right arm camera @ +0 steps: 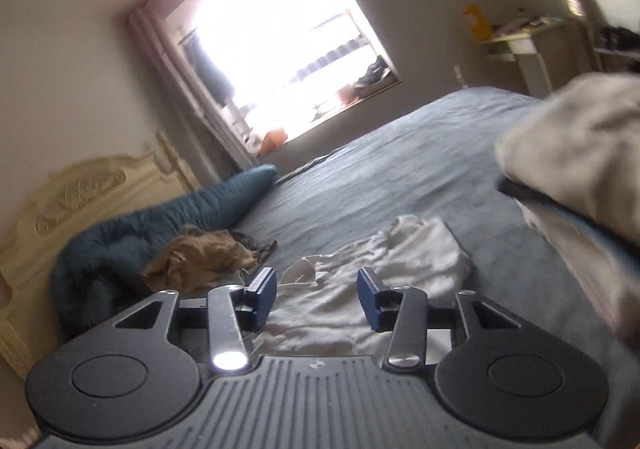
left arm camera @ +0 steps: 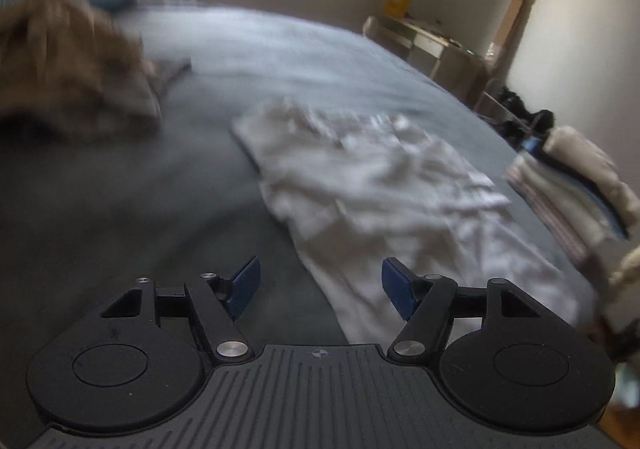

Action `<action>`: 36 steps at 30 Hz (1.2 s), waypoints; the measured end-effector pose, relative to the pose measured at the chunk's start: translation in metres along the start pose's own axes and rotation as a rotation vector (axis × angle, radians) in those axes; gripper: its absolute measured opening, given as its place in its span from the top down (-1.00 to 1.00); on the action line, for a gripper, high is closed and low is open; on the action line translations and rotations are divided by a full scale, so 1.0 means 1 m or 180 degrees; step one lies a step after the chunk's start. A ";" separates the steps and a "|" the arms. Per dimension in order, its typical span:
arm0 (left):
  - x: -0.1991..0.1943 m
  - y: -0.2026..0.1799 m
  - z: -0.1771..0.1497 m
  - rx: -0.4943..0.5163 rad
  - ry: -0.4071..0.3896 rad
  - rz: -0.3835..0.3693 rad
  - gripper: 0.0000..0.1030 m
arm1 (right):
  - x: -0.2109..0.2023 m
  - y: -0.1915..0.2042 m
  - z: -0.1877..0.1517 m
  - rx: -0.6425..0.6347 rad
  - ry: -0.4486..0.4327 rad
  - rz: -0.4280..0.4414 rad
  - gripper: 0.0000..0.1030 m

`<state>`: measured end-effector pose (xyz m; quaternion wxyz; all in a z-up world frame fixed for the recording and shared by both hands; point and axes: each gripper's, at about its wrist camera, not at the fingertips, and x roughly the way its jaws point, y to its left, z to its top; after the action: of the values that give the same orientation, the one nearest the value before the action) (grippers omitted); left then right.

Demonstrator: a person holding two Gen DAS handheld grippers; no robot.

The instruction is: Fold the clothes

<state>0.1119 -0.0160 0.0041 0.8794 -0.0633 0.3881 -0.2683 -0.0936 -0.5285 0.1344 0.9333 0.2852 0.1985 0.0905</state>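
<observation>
Nearby: tan clothes heap (right arm camera: 200,255) w/ teal duvet (right arm camera: 160,217) behind.

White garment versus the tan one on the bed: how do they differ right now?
The white garment lies spread fairly flat on the bed, in front of both grippers; the tan garment sits bunched in a heap.

White lies mid-bed; tan lies off by the teal pillow.

White is pale, tan is brownish.

Both are wrinkled, unfolded and held by neither gripper.
</observation>
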 end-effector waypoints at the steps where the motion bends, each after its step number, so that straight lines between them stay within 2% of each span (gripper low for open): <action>1: 0.002 -0.001 -0.017 -0.0042 0.0070 -0.0038 -0.31 | -0.007 -0.011 -0.016 0.0120 -0.0001 -0.0050 0.02; 4: 0.010 -0.009 -0.054 -0.0178 0.0158 -0.0206 -0.31 | -0.013 -0.051 -0.062 0.0608 0.0058 -0.0204 0.01; 7: 0.014 -0.017 -0.071 -0.0249 0.0137 -0.0281 -0.31 | -0.006 -0.091 -0.095 0.1035 0.0093 -0.0422 -0.03; 11: 0.014 -0.024 -0.087 -0.0304 0.0086 -0.0232 -0.31 | 0.013 -0.133 -0.099 0.1204 0.0015 -0.0578 -0.03; 17: 0.016 -0.030 -0.098 -0.0375 0.0028 -0.0128 -0.30 | 0.057 -0.164 -0.078 0.1005 0.0125 -0.0620 -0.02; 19: 0.017 -0.032 -0.100 -0.0369 0.0025 -0.0090 -0.30 | 0.069 -0.160 -0.073 0.0756 0.0197 -0.0766 -0.02; 22: 0.020 -0.034 -0.102 -0.0333 0.0042 -0.0053 -0.30 | 0.073 -0.162 -0.076 0.0526 0.0289 -0.0883 -0.02; 24: 0.022 -0.034 -0.103 -0.0339 0.0054 -0.0043 -0.30 | 0.075 -0.166 -0.084 0.0531 0.0424 -0.0901 0.00; 25: 0.023 -0.033 -0.103 -0.0346 0.0059 -0.0043 -0.30 | 0.076 -0.168 -0.089 0.0538 0.0493 -0.0908 0.14; 26: 0.024 -0.033 -0.103 -0.0355 0.0065 -0.0045 -0.30 | 0.077 -0.170 -0.094 0.0545 0.0563 -0.0915 0.45; 28: 0.024 -0.032 -0.102 -0.0372 0.0076 -0.0049 -0.30 | 0.069 -0.168 -0.100 0.0597 0.0537 -0.0834 0.89; 32: 0.024 -0.031 -0.102 -0.0391 0.0098 -0.0064 -0.30 | 0.054 -0.168 -0.111 0.0690 0.0430 -0.0774 0.90; 34: 0.025 -0.031 -0.101 -0.0404 0.0108 -0.0071 -0.30 | 0.052 -0.183 -0.116 0.0959 0.0391 -0.0682 0.89; 36: 0.024 -0.030 -0.101 -0.0425 0.0109 -0.0102 -0.30 | 0.047 -0.197 -0.120 0.1297 0.0280 -0.0512 0.76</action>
<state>0.0405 -0.0441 -0.0714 0.8621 -0.1234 0.4190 -0.2570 -0.0904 -0.6177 -0.0839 0.8510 0.4469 0.2753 -0.0138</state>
